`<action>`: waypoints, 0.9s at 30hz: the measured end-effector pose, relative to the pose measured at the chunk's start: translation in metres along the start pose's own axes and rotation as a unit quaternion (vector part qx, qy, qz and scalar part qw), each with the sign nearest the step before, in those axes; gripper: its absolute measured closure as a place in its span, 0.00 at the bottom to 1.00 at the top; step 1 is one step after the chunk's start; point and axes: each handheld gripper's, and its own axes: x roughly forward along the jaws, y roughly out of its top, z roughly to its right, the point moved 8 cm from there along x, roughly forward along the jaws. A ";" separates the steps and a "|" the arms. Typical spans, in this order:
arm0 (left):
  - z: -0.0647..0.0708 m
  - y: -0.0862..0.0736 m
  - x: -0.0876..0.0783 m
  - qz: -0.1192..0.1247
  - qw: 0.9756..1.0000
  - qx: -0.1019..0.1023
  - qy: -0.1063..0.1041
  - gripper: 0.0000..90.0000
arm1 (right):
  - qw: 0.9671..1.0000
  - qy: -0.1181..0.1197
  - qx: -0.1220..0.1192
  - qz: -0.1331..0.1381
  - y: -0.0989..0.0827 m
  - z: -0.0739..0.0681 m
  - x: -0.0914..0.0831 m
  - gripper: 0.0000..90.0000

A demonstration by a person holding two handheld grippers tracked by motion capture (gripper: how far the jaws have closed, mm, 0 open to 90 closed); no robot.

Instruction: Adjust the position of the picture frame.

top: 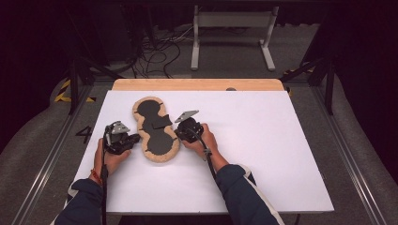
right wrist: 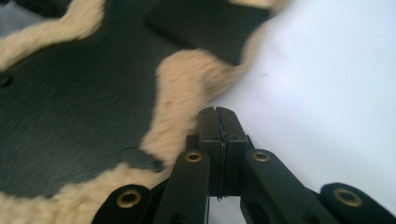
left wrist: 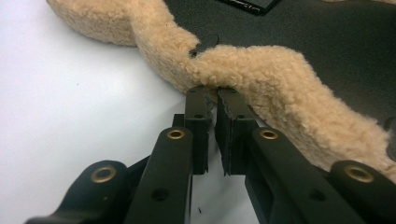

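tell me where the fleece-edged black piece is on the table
In the high view the fleece-edged black piece lies left of centre on the white table, between the left tongs and right tongs.

Surface: a white board [top: 263, 154] covers my table; it is flat and matte.
Far edge: a strip of bare wood [top: 197, 84] runs along the side away from me, beyond the white board.
Item on surface: one fleece pad [top: 155, 129], lying flat, left of the middle.
Pad outline: a long shape with lobes and a narrow waist, its long axis running away from me.
Pad upper face: black panel [left wrist: 327, 42] inside a tan fleece border [left wrist: 261, 70].
Pad details: a loose black flap [right wrist: 205, 23] lies across the waist; small black tabs [right wrist: 140, 159] sit at the fleece edge.
Contact: the fleece border rests directly on the white board all round.
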 end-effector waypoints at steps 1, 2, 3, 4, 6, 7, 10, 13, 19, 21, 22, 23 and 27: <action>-0.001 0.001 0.001 0.003 1.000 -0.007 -0.003 0.95 | 1.000 0.002 0.003 0.000 0.000 0.000 0.000 1.00; -0.001 0.001 0.001 0.000 1.000 -0.008 -0.008 0.96 | 1.000 0.010 0.008 0.000 -0.001 0.000 -0.001 1.00; -0.001 0.000 0.001 -0.004 1.000 -0.009 -0.011 0.97 | 1.000 0.022 0.011 0.001 -0.001 0.000 -0.001 1.00; -0.001 0.001 0.001 -0.002 1.000 -0.010 -0.013 0.98 | 0.999 0.035 0.016 0.000 -0.003 -0.001 -0.002 1.00; -0.001 0.002 0.002 -0.003 1.000 -0.010 -0.011 0.99 | 0.999 0.053 0.012 0.000 -0.005 -0.004 -0.003 1.00; -0.001 0.002 0.001 -0.009 1.000 -0.005 -0.009 0.99 | 0.999 0.054 0.008 0.000 -0.006 -0.006 -0.004 1.00; 0.004 0.004 0.003 -0.010 1.000 0.013 -0.013 1.00 | 0.998 0.068 -0.003 -0.002 -0.010 -0.012 -0.009 1.00; 0.012 0.006 0.005 -0.017 0.999 0.029 -0.022 1.00 | 0.997 0.075 -0.018 -0.006 -0.017 -0.021 -0.017 1.00; 0.025 0.009 0.008 -0.024 0.998 0.047 -0.036 1.00 | 0.995 0.090 -0.030 -0.008 -0.033 -0.034 -0.037 1.00; 0.029 0.009 0.009 -0.025 0.998 0.050 -0.043 1.00 | 0.995 0.094 -0.033 -0.006 -0.038 -0.040 -0.043 1.00; 0.030 0.010 0.009 -0.023 0.998 0.052 -0.040 1.00 | 0.995 0.098 -0.032 -0.005 -0.041 -0.042 -0.046 1.00; 0.032 0.010 0.010 -0.025 0.997 0.050 -0.047 1.00 | 0.994 0.102 -0.029 -0.005 -0.043 -0.044 -0.048 1.00; 0.039 0.011 0.011 -0.030 0.996 0.062 -0.049 1.00 | 0.994 0.101 -0.046 -0.012 -0.055 -0.056 -0.056 1.00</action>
